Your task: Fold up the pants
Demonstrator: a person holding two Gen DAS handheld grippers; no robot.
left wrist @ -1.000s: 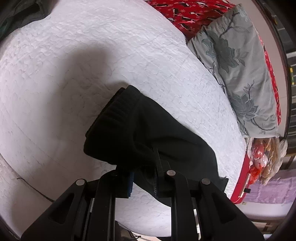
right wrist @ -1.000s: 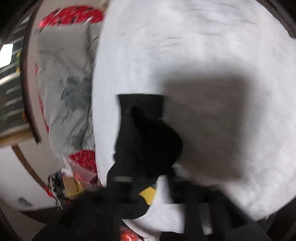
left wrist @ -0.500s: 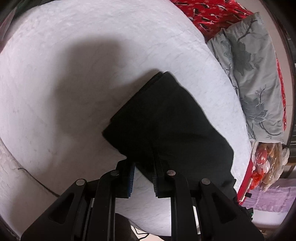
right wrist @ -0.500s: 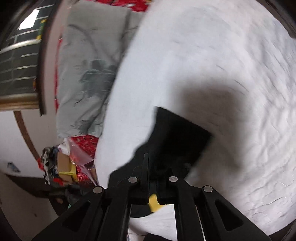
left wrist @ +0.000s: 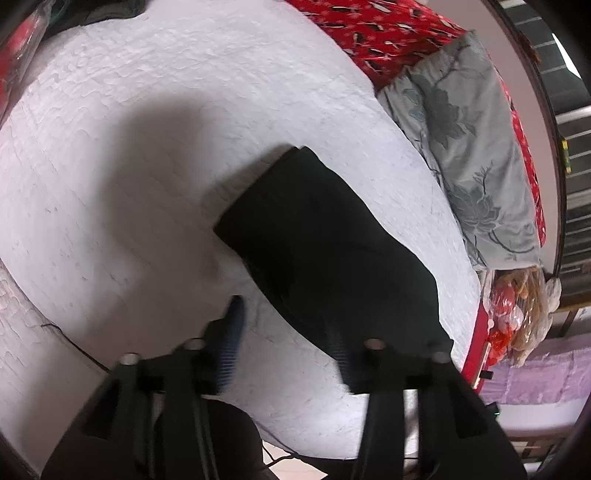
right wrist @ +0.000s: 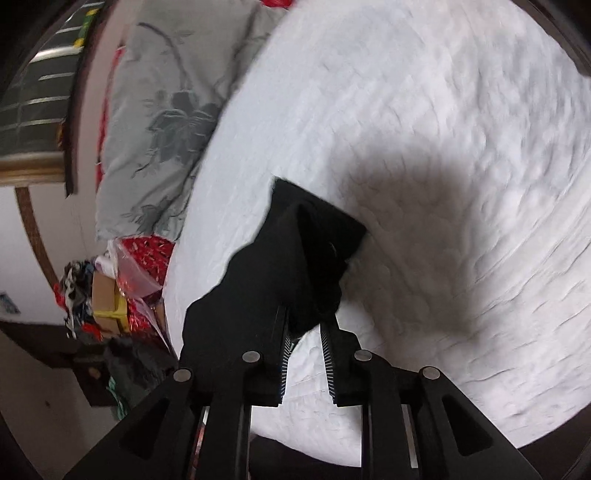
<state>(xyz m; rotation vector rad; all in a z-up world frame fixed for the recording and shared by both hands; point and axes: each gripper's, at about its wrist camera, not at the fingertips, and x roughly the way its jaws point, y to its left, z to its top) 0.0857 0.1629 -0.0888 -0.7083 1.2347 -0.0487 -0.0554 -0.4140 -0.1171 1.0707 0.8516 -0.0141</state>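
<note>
This is a bedroom in someone's home. A bed spread with a white quilted cover (left wrist: 184, 122) fills the room, a grey pillow with a dark floral print (left wrist: 476, 155) lies at its edge on a red patterned sheet (left wrist: 373, 33), and crinkly plastic bags of household odds and ends (left wrist: 524, 314) sit beside it.

Under me spreads a white quilted bedspread (left wrist: 184, 110), its surface puckered all over, with a broad grey shadow lying across it. Along its far edge rests a grey pillow (left wrist: 472, 147) printed with dark flowers, and beneath that pillow shows a red patterned cloth (left wrist: 388, 33). Past the corner of the bed I see a clear plastic bag (left wrist: 517, 306) stuffed with red and tan things, next to a lilac cover (left wrist: 535, 373).
</note>
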